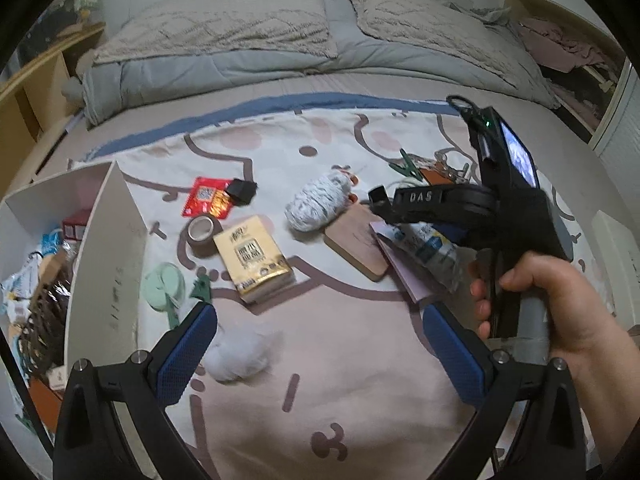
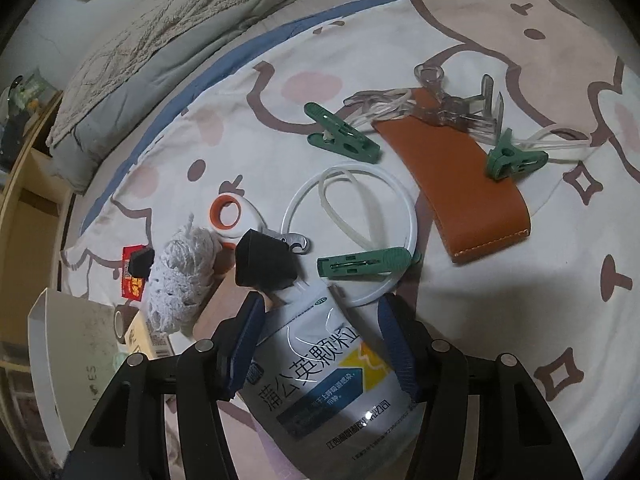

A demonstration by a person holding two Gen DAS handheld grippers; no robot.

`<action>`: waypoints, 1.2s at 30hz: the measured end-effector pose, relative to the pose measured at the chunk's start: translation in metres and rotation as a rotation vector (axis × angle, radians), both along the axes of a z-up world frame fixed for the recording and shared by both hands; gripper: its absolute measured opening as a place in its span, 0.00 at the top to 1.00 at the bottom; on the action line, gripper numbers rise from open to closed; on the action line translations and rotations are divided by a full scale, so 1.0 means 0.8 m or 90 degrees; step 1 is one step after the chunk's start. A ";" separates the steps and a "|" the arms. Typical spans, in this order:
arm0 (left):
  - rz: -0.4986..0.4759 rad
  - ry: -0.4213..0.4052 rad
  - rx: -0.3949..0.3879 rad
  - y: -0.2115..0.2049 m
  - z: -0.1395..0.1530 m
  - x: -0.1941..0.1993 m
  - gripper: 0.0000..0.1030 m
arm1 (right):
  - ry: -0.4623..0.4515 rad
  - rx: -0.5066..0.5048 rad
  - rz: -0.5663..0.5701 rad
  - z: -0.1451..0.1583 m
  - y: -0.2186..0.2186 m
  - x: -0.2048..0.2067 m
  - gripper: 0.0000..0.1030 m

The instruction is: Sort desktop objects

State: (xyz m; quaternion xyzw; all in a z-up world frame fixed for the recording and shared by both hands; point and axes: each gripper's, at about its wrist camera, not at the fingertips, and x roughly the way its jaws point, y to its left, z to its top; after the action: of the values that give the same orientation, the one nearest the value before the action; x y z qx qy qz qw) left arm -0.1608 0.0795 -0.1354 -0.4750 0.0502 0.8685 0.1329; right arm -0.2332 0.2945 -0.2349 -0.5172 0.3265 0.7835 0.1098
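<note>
My left gripper point(image 1: 320, 320) is open and empty above the pink patterned sheet point(image 1: 340, 360), with a white cotton wad point(image 1: 236, 356) by its left finger. My right gripper point(image 2: 320, 312) is open, its blue pads on either side of a white and blue medicine pouch point(image 2: 320, 376) that lies flat; I cannot tell if they touch it. That pouch also shows in the left wrist view point(image 1: 428, 248), under the right gripper's body point(image 1: 500, 208). A yellow tissue pack point(image 1: 254, 258), a tape roll point(image 1: 202, 230) and a white yarn ball point(image 1: 318, 202) lie on the sheet.
A white box point(image 1: 108, 264) with several items stands at the left. Green clips point(image 2: 342, 136), a brown leather sleeve point(image 2: 452, 184), a white plastic ring point(image 2: 348, 232), a black wedge point(image 2: 264, 264) and a clear clip point(image 2: 464, 104) lie ahead. Folded bedding point(image 1: 280, 40) lies behind.
</note>
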 end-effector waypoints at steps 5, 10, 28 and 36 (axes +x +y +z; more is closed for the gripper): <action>0.001 -0.015 0.011 -0.002 -0.010 0.002 0.00 | -0.007 0.002 0.029 0.002 -0.005 0.011 0.42; 0.005 -0.040 0.025 -0.002 -0.024 0.002 0.00 | -0.016 0.030 0.102 0.004 -0.021 0.029 0.42; -0.002 -0.043 -0.021 0.022 -0.059 0.009 0.00 | 0.022 0.063 0.141 0.049 -0.012 0.075 0.42; 0.084 -0.025 0.032 0.005 -0.061 0.022 0.00 | -0.038 0.069 0.165 0.008 -0.033 0.081 0.42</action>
State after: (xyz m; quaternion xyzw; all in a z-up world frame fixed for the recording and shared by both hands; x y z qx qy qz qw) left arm -0.1433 0.0836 -0.1839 -0.4910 -0.0055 0.8667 0.0881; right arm -0.1684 0.2678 -0.2285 -0.5713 0.2107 0.7920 0.0449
